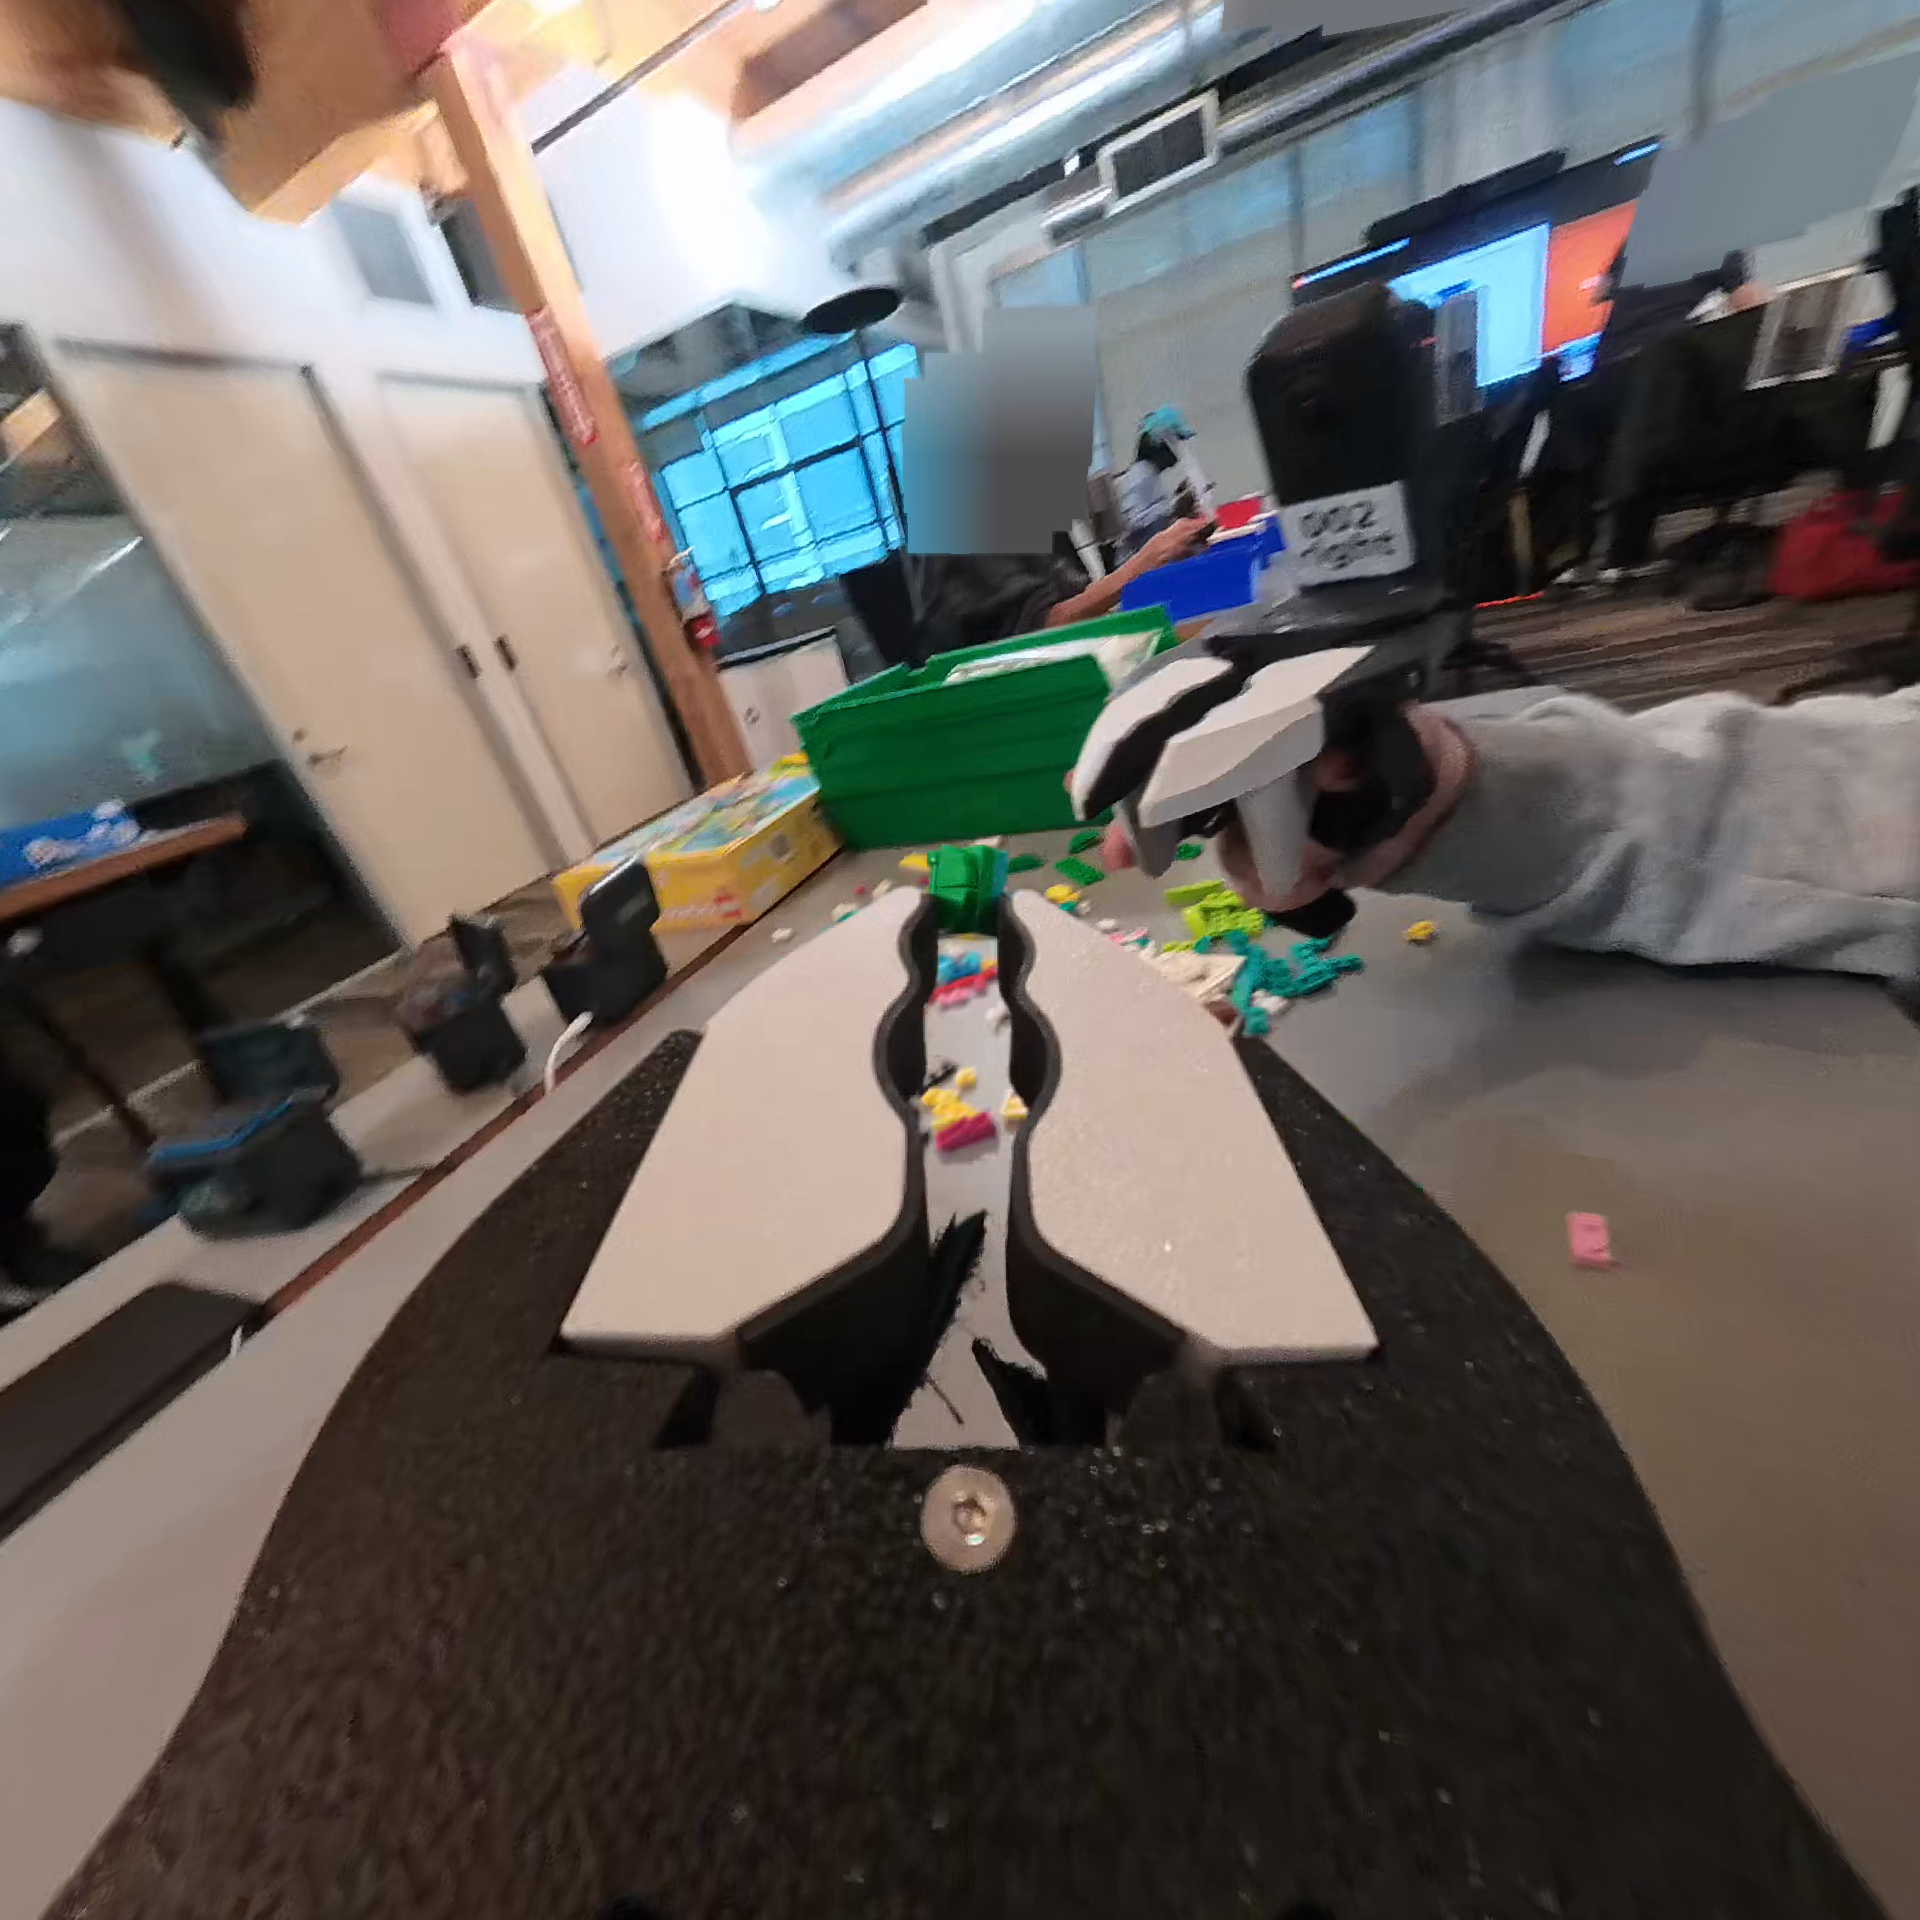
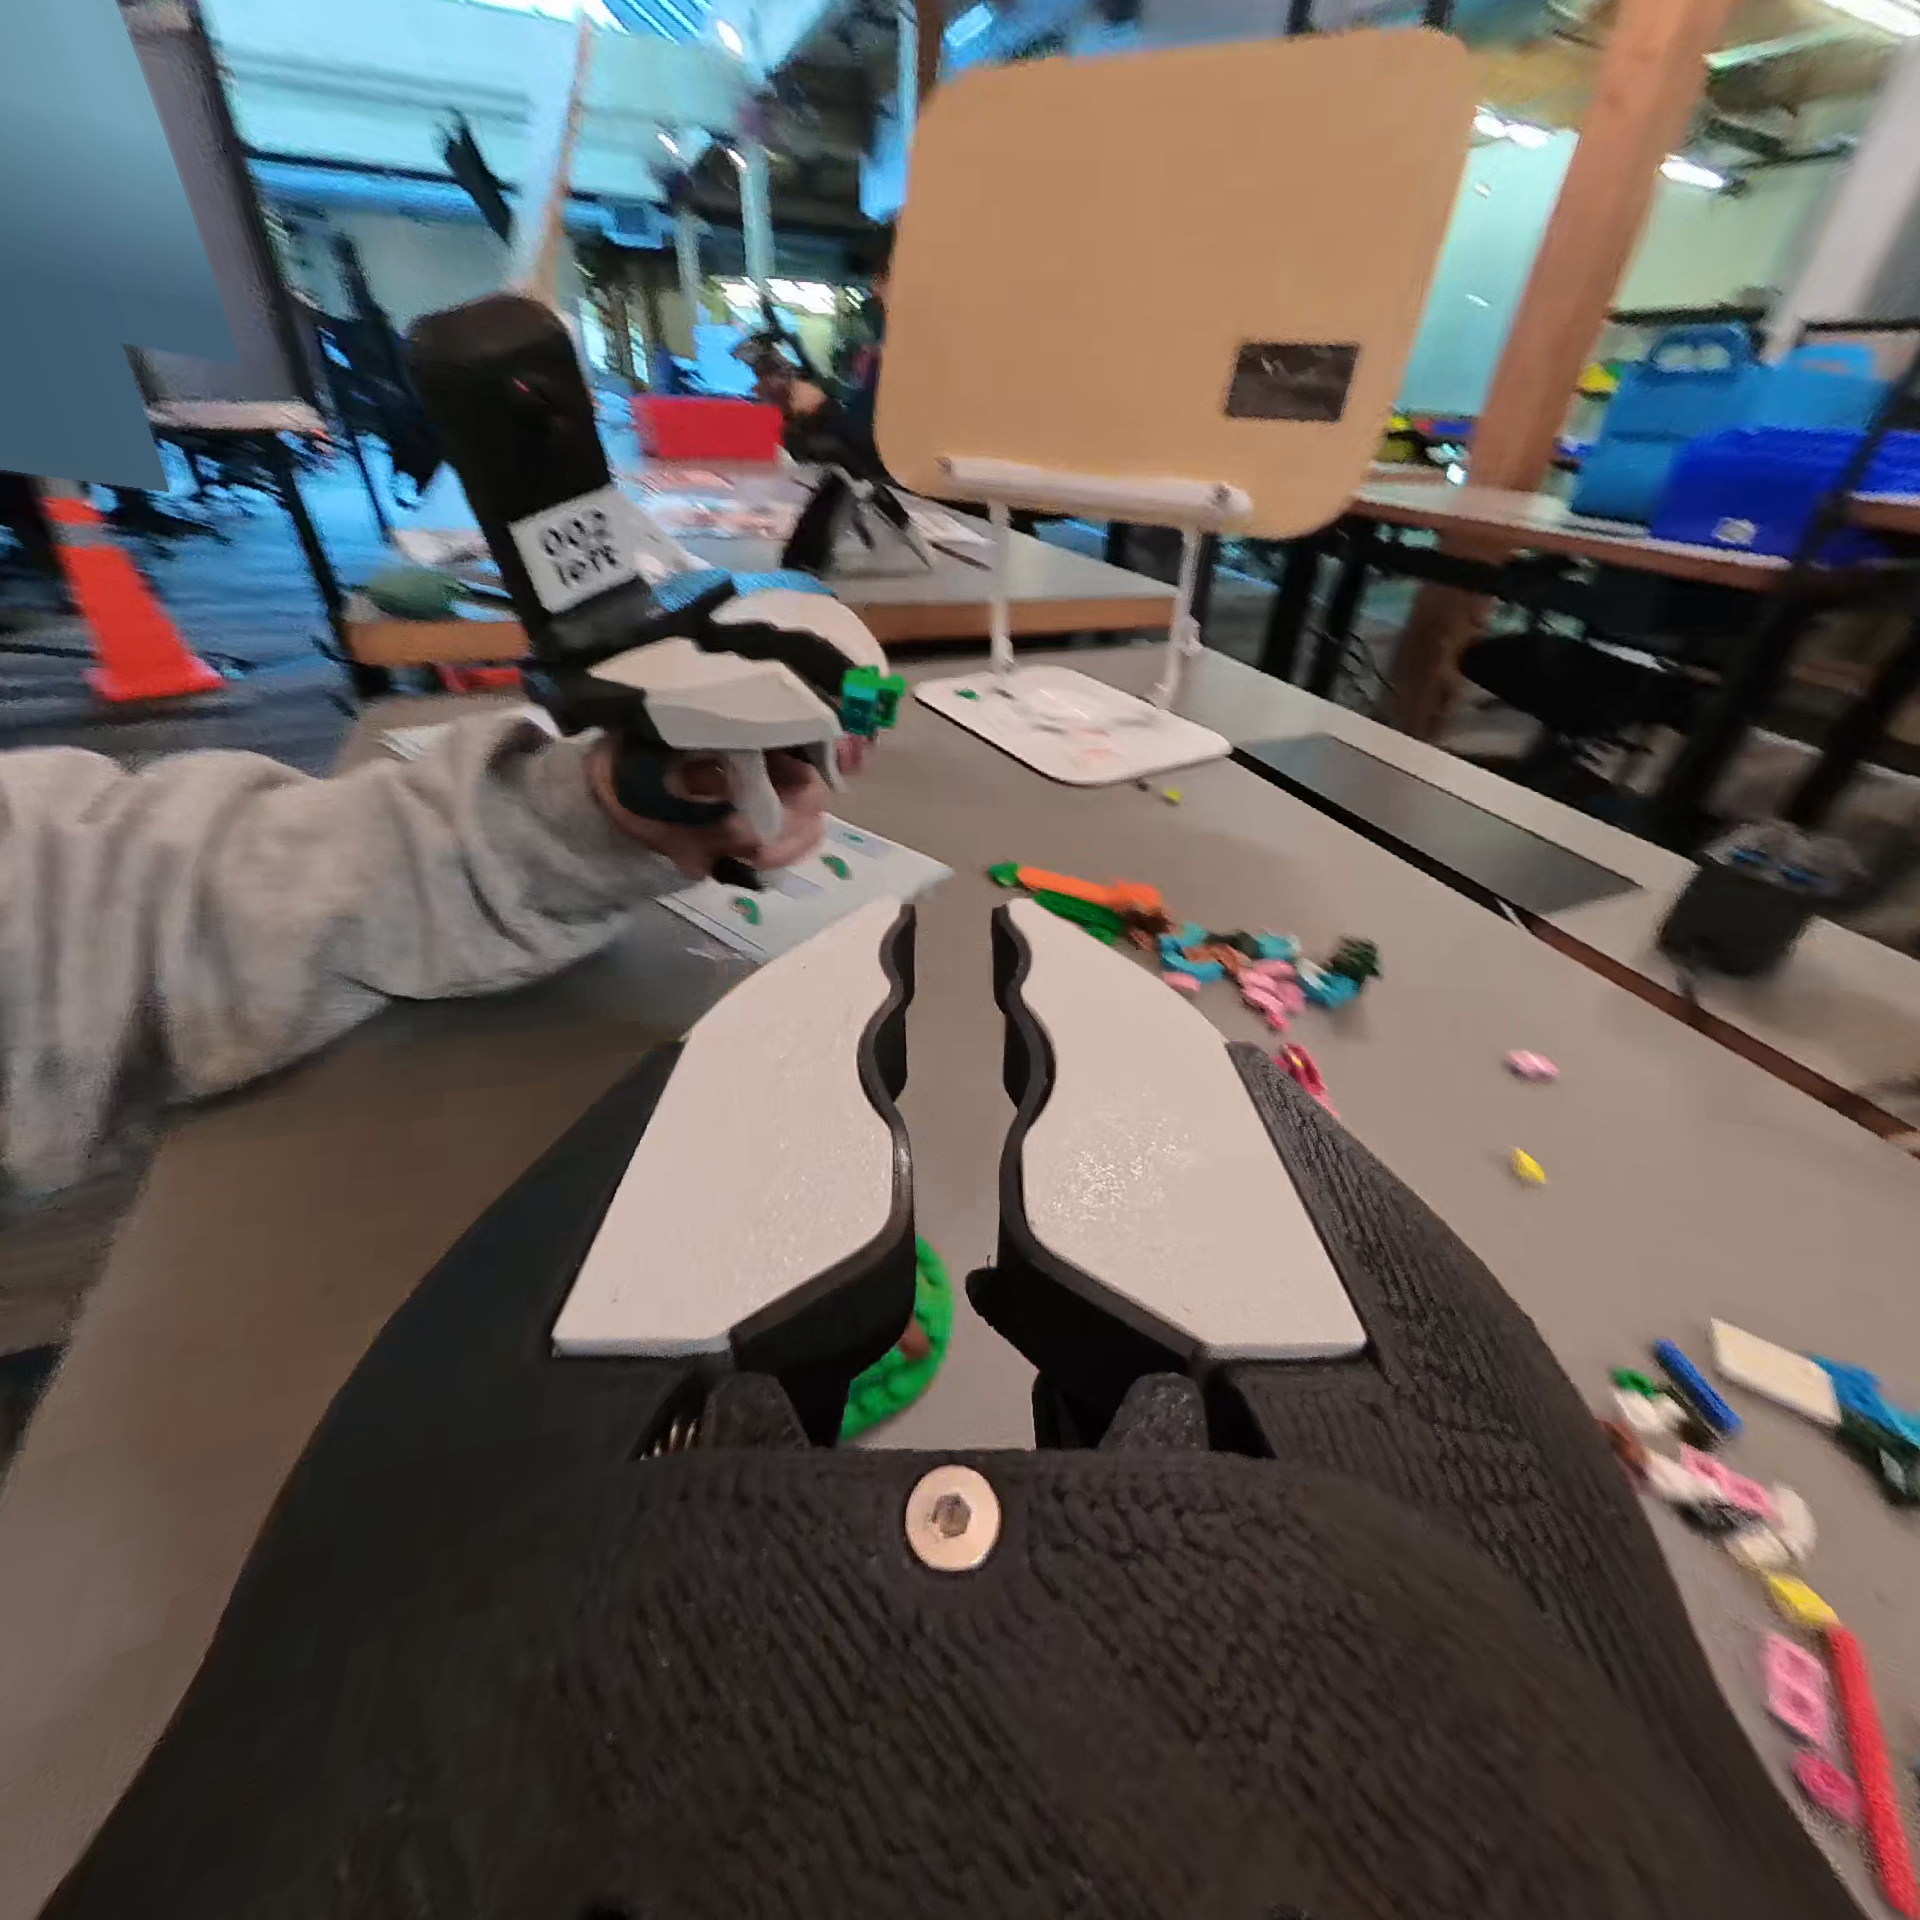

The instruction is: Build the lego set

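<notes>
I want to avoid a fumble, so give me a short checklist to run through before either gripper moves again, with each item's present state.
1. Left gripper has a piece: ok, a small green brick cluster sits clamped at its fingertips.
2. Cluster clear of the table: ok, it is held up in the air.
3. Right gripper free: ok, fingers apart with bare table between them.
4. Grippers apart from each other: ok, no contact shows.
5. Loose bricks out of the right gripper's way: ok, they lie to its right.
6. Green round piece under the right gripper untouched: cannot tell, partly hidden.
</notes>
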A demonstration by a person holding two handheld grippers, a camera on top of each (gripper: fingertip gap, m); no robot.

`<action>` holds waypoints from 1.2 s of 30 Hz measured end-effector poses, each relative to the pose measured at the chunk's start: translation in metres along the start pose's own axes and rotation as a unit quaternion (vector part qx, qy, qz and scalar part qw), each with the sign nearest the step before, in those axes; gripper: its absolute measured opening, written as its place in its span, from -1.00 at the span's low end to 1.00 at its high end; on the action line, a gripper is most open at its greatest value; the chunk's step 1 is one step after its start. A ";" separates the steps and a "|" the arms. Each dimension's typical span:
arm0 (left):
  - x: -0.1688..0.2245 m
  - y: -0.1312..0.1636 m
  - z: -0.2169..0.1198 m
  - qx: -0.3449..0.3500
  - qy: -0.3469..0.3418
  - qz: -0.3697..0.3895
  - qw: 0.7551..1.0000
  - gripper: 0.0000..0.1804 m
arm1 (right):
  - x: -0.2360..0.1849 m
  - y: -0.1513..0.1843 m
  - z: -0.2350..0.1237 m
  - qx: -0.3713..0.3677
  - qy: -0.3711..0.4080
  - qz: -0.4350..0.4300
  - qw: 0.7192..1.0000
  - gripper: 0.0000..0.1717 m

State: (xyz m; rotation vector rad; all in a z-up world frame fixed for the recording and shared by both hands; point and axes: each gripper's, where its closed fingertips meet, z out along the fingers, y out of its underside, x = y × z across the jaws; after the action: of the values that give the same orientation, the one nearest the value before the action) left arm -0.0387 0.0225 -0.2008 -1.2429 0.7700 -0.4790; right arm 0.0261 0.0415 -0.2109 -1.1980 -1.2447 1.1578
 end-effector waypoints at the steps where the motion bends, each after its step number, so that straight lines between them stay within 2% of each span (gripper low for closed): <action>1: 0.006 -0.006 0.001 0.010 0.011 0.004 1.000 -0.88 | -0.006 -0.006 0.002 0.013 -0.015 0.009 1.000 -0.85; 5: 0.027 -0.023 0.008 0.036 0.037 0.039 0.998 -0.88 | -0.028 -0.025 0.011 0.059 -0.075 0.073 0.993 -0.84; 9: 0.046 -0.030 0.014 0.041 0.066 0.060 0.995 -0.88 | -0.043 -0.030 0.015 0.070 -0.115 0.096 0.986 -0.82; 14: 0.061 -0.039 0.011 0.072 0.136 -0.012 0.988 -0.88 | -0.060 -0.037 0.008 0.094 -0.170 0.078 0.978 -0.82; 22: 0.078 -0.041 0.009 0.075 0.230 -0.103 0.965 -0.88 | -0.079 -0.035 0.007 0.093 -0.196 0.010 0.976 -0.81; 26: 0.085 -0.042 0.006 0.073 0.273 -0.143 0.949 -0.89 | -0.082 -0.035 0.005 0.096 -0.204 0.004 0.974 -0.84; 30: 0.093 -0.046 0.002 0.071 0.324 -0.199 0.922 -0.89 | -0.092 -0.037 -0.003 0.107 -0.239 0.001 0.965 -1.00; 36: 0.100 -0.047 0.000 0.066 0.368 -0.245 0.894 -0.89 | -0.098 -0.037 -0.004 0.111 -0.251 -0.014 0.962 -1.00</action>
State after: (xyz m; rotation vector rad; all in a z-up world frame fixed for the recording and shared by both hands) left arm 0.0314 -0.0609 -0.1813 -1.1159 1.0258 -1.4517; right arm 0.0288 -0.0583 -0.1783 -0.7360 -1.4460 1.5955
